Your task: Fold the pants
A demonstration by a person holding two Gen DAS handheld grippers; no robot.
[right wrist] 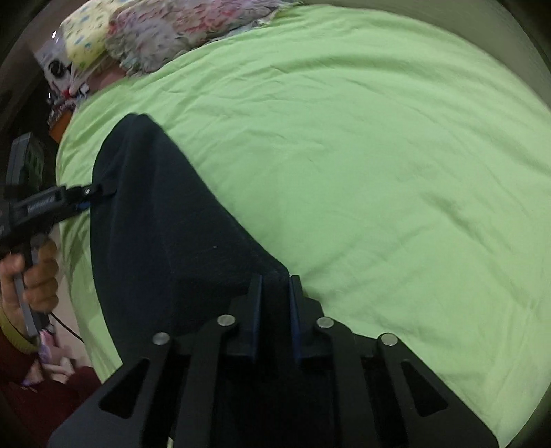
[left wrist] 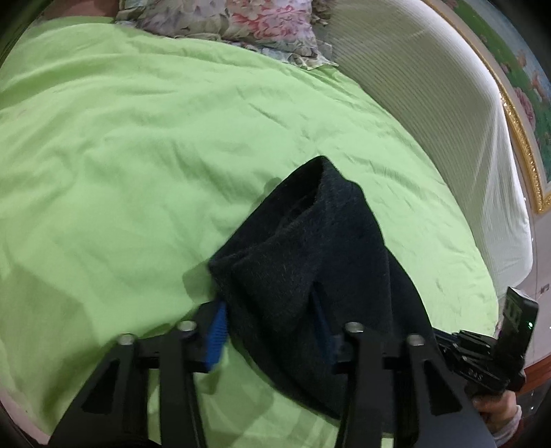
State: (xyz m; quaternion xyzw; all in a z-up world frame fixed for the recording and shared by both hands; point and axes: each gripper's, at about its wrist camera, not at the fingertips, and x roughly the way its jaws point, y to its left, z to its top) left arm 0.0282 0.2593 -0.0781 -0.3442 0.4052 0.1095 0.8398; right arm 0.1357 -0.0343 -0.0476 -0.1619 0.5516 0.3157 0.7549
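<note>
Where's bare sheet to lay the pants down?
The green sheet is bare from the dark pants to the white headboard. The floral pillows crowd the far end. Both the left gripper and right gripper pinch pants at the near edge.

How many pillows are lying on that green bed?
2, maybe more hidden. A floral pillow lies at the bed's far end, and a yellow patterned pillow sits left of it.
</note>
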